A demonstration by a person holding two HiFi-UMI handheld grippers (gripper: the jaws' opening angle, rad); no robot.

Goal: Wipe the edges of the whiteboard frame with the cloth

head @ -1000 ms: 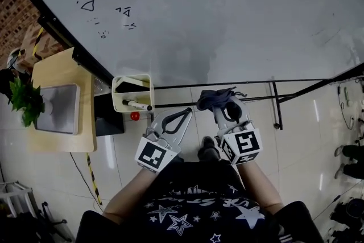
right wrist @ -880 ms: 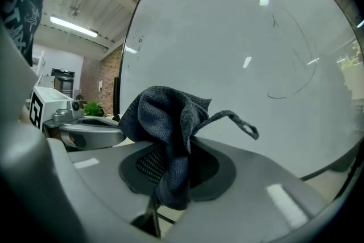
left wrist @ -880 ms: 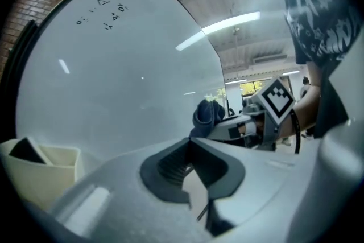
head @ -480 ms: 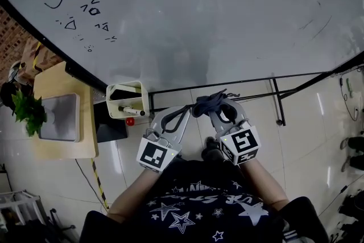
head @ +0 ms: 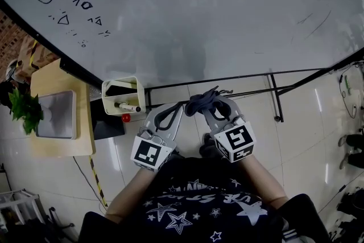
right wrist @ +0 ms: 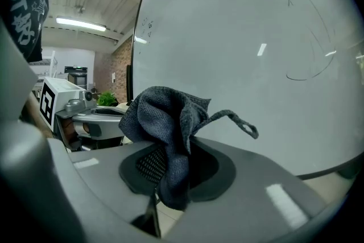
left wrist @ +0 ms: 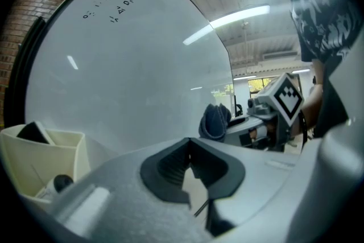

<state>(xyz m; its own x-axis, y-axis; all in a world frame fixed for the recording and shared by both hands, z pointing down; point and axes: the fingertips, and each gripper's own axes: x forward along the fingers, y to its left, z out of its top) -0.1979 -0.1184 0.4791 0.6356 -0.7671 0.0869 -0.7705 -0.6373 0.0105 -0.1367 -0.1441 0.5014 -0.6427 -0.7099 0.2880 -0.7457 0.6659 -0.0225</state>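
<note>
The dark grey woven cloth (head: 200,102) (right wrist: 165,122) is pinched in the closed jaws of the right gripper (head: 208,107) (right wrist: 170,165), just below the bottom edge of the large white whiteboard (head: 199,8). It bunches above the jaw pads, and a thin loop of it sticks out towards the whiteboard. The left gripper (head: 181,106) (left wrist: 190,149) sits just beside it, also under the whiteboard's bottom edge. Its jaws are closed with nothing between them.

The whiteboard's dark frame (head: 40,23) (left wrist: 24,60) runs along its left side. Small black drawings (head: 68,8) sit near the whiteboard's upper left corner, too small to read, and faint pen strokes (head: 315,17) mark its right part. Below the whiteboard's lower left corner hangs a cream plastic holder (head: 121,86) (left wrist: 62,148) with a marker pen (head: 127,106) in it. A black metal stand (head: 275,98) runs under the whiteboard, over a glossy pale tiled floor (head: 301,145). Left of the whiteboard are a brick wall (head: 8,37) (left wrist: 35,1), a pale wooden table (head: 85,122) and a green leafy plant (head: 25,105).

The whiteboard's top and right edges are cut off in the head view. The part of the cloth between the pads is hidden.
</note>
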